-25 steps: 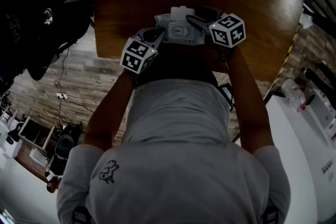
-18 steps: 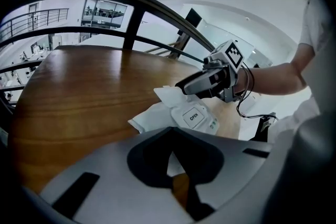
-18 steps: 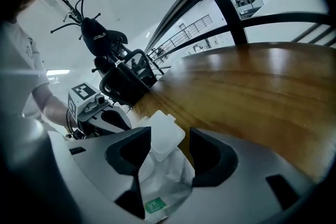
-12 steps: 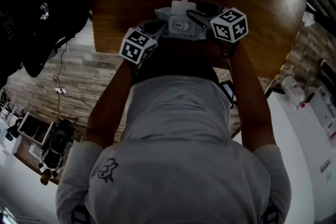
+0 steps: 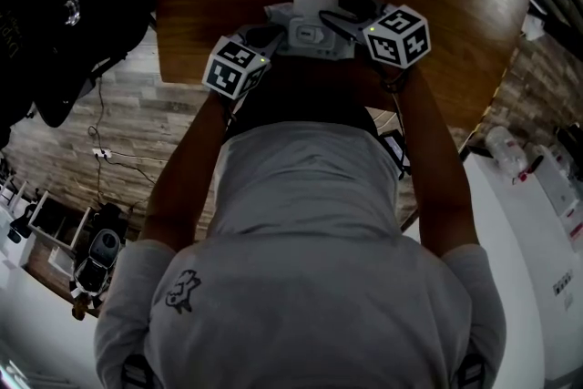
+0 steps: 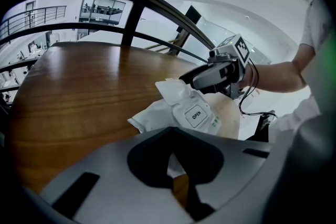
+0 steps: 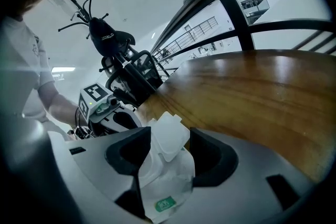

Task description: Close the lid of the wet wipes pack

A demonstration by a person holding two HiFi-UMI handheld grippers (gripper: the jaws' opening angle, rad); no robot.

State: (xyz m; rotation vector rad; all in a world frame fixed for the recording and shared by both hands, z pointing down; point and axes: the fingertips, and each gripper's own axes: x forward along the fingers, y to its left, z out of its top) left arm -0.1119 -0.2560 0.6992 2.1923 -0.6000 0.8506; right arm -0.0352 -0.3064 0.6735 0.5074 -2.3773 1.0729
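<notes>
The white wet wipes pack (image 5: 308, 35) lies at the near edge of the wooden table (image 5: 437, 5). Its flip lid (image 7: 169, 135) stands raised above the dispenser plate marked OPEN (image 6: 196, 114). My left gripper (image 5: 271, 48) is at the pack's left end, and in the left gripper view (image 6: 176, 170) its jaws are closed on a fold of the pack (image 6: 157, 113). My right gripper (image 5: 339, 21) reaches in from the right. Seen from its own camera (image 7: 170, 149) it is open, with the raised lid between its pads and the pack (image 7: 163, 186) below.
A black bag or jacket (image 5: 55, 23) hangs off the table's left side over the plank floor. A white counter (image 5: 528, 223) with small items stands at the right. A black stand (image 7: 110, 39) rises behind the left gripper (image 7: 105, 105). The table stretches away beyond the pack.
Both grippers stay at the pack. The left gripper's cube has shifted slightly up toward the table edge; the lid remains raised.
</notes>
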